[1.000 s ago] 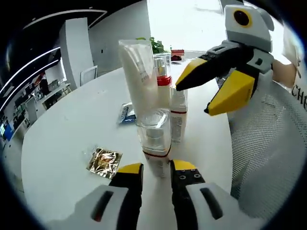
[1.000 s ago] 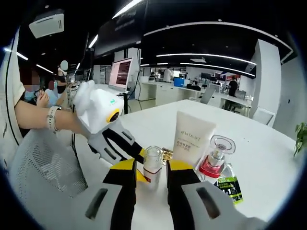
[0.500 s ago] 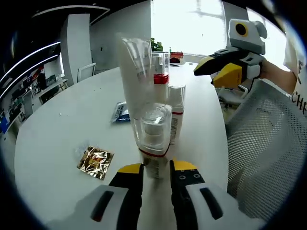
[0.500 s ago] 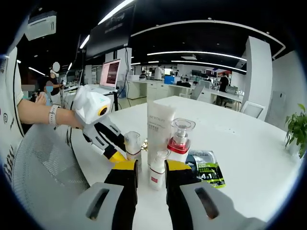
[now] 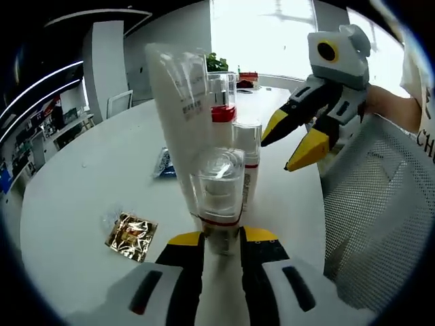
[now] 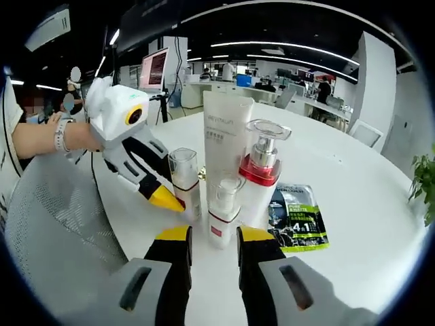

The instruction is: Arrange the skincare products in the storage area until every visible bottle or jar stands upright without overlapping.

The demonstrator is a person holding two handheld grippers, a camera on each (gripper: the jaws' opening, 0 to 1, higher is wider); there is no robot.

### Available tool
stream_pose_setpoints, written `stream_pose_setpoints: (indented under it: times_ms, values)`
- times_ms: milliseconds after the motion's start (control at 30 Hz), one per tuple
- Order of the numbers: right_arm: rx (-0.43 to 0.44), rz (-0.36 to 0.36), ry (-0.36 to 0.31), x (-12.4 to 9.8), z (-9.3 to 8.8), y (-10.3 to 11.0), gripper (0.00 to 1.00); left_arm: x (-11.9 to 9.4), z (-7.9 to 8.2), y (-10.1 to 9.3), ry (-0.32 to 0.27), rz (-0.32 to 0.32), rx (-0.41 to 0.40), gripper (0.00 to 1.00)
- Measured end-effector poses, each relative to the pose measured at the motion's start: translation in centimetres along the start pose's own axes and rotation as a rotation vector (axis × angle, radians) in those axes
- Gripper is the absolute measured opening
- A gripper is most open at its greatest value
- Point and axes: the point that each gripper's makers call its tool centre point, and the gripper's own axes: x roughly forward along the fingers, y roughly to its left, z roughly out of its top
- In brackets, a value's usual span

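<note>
Four products upright, tightly clustered at frame centre: tube [image 6: 224,139], pump bottle [image 6: 260,178], capped bottle [image 5: 216,192], small bottle [image 6: 222,217].

Left gripper [image 5: 221,239] spread, jaws astride capped bottle's base.

Right gripper [image 6: 212,236] parted just short of small bottle.

Risk, judged: nudging either could topple the neighbours; tall tube likeliest.

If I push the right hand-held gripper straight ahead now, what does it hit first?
Most likely the small clear-capped bottle, standing just past the right hand-held gripper and lined up with the gap between its jaws. The white tube and the red-collared pump bottle stand behind it. Depth is uncertain.
</note>
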Motion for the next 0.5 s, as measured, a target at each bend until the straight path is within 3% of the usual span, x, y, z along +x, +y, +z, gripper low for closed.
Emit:
stream_pose_setpoints:
  times_ms: [133,333,500]
  values:
    - [0.001,0.002,0.019,0.5,-0.3,-0.4,0.26,-0.3,-0.5,0.0,0.028,0.008,0.001,0.16]
    - [-0.004,0.022,0.073,1.4,-1.0,-0.6,0.26,-0.6,-0.1,-0.1,0.033,0.009,0.003,0.10]
    - [-0.017,0.030,0.088,1.9,-1.0,-0.6,0.25,-0.3,0.3,-0.2,0.024,0.004,0.023,0.11]
